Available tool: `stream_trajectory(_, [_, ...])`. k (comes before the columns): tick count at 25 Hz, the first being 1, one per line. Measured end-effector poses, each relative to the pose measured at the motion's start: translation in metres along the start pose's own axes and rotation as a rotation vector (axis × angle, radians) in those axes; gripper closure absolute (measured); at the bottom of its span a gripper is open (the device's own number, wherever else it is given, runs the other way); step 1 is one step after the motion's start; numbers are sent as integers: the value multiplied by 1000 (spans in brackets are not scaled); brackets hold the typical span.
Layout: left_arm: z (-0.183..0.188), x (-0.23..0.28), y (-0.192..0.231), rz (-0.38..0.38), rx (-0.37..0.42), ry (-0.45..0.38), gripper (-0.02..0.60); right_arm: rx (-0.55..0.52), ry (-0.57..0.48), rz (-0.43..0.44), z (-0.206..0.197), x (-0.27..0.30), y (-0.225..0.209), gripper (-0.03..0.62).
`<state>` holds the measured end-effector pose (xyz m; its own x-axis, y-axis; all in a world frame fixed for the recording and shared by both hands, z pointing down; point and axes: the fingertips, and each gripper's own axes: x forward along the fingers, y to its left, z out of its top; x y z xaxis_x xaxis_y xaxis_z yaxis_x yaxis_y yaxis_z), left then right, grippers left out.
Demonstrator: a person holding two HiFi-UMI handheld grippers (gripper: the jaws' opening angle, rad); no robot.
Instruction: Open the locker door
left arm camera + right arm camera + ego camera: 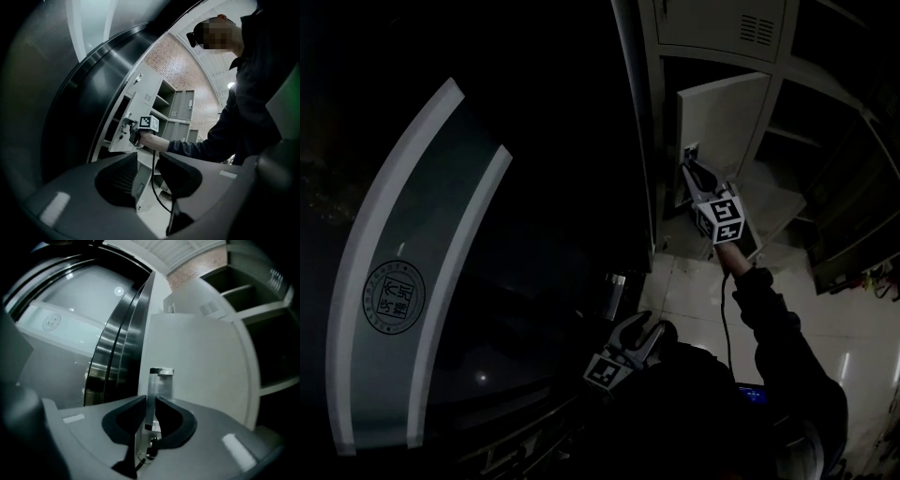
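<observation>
Two grippers here, and only one is doing anything. The right gripper (150, 401) has its jaws pressed together on the free edge of the locker door (201, 362). A thin vertical strip of that edge sits pinched between them, with a small shiny latch piece (161, 380) just above the jaw tips on the door's face. From the head view the door (722, 122) stands swung partway out of its frame, pale grey, and the right gripper (692, 173) is on its lower left edge. The person's dark sleeve (769, 319) stretches down and away from the door.

The left gripper (645, 330) hangs well below the door and left of it, close to the person's body. Its own view shows the jaws (147, 154) spread apart with nothing between them. That view looks up at the door (123, 126), and a black cable (152, 178) drops from the right gripper.

The rest of the lockers (712, 28) run above and to the right of the door, and several compartments to the right are open and dark. Left of the door there's a big curved glass wall (487, 309) with two white bands and a round logo (394, 292) on it. Pale floor tiles (694, 291) show below the door. The whole scene is pretty dim, so I can't make out the finer latch details.
</observation>
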<state>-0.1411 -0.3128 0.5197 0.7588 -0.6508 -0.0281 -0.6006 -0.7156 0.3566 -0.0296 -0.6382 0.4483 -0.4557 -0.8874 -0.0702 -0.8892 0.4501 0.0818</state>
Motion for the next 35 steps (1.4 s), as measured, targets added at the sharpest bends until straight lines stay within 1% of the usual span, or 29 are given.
stream_trajectory(2, [-9,-21,-16,-33,-15,10,433,2,12,-69,-8,-70,13,545])
stream_trajectory(3, [-15,-31,-26,-52,-27,15,433,7,37,-88,-17,-107,24,542])
stream_trajectory(4, [-22,-41,-36,-72,-38,21,434,18,71,-87,-29,-143,40,542])
stream_trajectory(7, [-48,-60,-66,-129,-65,44,443,62,180,-44,-72,-253,105,556])
stream_trajectory(8, [-58,-64,-78,-149,-74,54,443,92,224,-47,-88,-291,125,556])
stream_trajectory(10, [-76,-70,-107,-194,-80,73,443,176,321,-85,-115,-369,159,556])
stream_trajectory(11, [-83,-72,-123,-216,-79,86,443,216,359,-108,-123,-405,172,556])
stream_trajectory(13, [-90,-74,-152,-258,-80,130,442,263,393,-153,-122,-461,191,557])
stream_trajectory(16, [-102,-72,-183,-319,-61,182,437,296,395,-202,-113,-512,206,576])
stream_trajectory(19, [-113,-64,-213,-347,-33,199,437,279,377,-189,-102,-547,209,583])
stream_trajectory(22, [-120,-58,-244,-342,10,198,438,253,329,-162,-85,-579,205,594])
stream_trajectory(25, [-129,-59,-278,-301,33,182,439,215,278,-117,-69,-611,202,594])
stream_trajectory(27, [-140,-59,-305,-277,15,155,439,192,256,-96,-64,-636,192,594])
stream_trajectory(30, [-166,-68,-346,-241,-43,137,439,156,246,-66,-61,-675,184,594])
stream_trajectory(32, [-182,-77,-371,-231,-74,152,439,150,247,-61,-59,-697,182,594])
stream_trajectory(35, [-191,-89,-407,-257,-62,182,439,175,242,-74,-56,-726,181,594])
